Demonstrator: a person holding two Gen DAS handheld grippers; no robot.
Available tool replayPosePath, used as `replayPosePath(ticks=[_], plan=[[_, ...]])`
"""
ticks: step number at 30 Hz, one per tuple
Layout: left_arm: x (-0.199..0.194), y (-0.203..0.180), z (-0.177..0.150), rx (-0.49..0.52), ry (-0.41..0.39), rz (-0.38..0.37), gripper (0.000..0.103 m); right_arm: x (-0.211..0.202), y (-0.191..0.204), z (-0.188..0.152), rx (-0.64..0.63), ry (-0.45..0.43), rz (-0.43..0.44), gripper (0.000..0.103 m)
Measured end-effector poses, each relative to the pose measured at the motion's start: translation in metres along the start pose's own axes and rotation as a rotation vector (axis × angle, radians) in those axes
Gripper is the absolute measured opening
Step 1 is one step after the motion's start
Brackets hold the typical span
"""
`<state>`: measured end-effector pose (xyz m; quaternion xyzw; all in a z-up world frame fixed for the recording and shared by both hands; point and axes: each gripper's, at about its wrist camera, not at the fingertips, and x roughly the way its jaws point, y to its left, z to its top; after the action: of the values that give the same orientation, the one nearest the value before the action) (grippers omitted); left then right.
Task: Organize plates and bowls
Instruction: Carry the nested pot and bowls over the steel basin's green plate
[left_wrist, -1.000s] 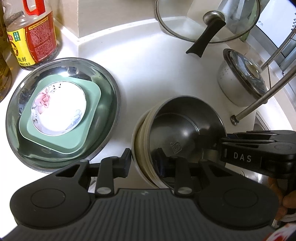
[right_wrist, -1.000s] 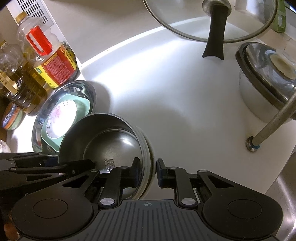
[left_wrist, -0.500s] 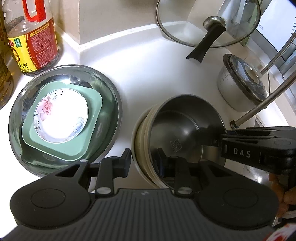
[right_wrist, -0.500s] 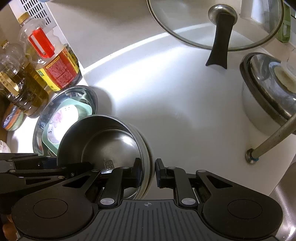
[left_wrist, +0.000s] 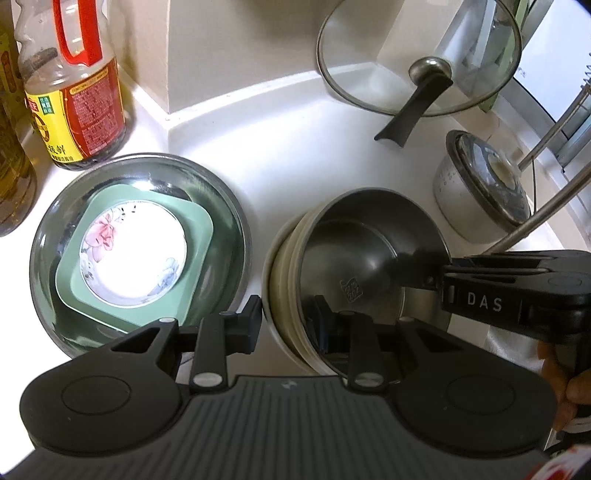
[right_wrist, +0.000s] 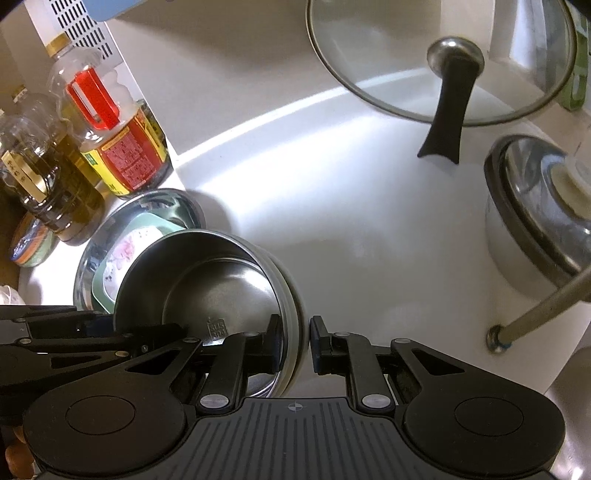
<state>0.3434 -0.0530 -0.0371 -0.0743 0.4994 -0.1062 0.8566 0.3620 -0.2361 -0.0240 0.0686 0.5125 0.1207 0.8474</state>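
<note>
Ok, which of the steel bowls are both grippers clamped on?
The smaller steel bowl nested in cream bowls; the wide one holds the green dish, ungripped.

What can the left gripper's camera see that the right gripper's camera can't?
Only the left wrist view shows the whole flower plate on the green square plate, and the right gripper on the bowl stack's far rim. Only the right wrist view shows the white vented box and the small tin. Both show the bowl stack, the big steel dish, the glass lid and the red-handled bottle.
</note>
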Motion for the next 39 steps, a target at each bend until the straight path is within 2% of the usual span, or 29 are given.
replayPosePath(ticks=[10, 19, 28, 39], plan=[[-0.015, 0.014, 0.014, -0.032, -0.049, 0.022, 0.026, -0.002, 0.02, 0.02, -0.053, -0.031, 0.012, 0.016], [-0.031, 0.043, 0.021, -0.09, -0.093, 0.067, 0.026, 0.007, 0.056, 0.041, -0.124, -0.047, 0.044, 0.016], [-0.046, 0.086, 0.03, -0.161, -0.118, 0.136, 0.026, 0.029, 0.102, 0.063, -0.201, -0.044, 0.097, 0.016], [-0.037, 0.124, 0.033, -0.217, -0.101, 0.193, 0.025, 0.07, 0.136, 0.077, -0.267, 0.007, 0.126, 0.015]])
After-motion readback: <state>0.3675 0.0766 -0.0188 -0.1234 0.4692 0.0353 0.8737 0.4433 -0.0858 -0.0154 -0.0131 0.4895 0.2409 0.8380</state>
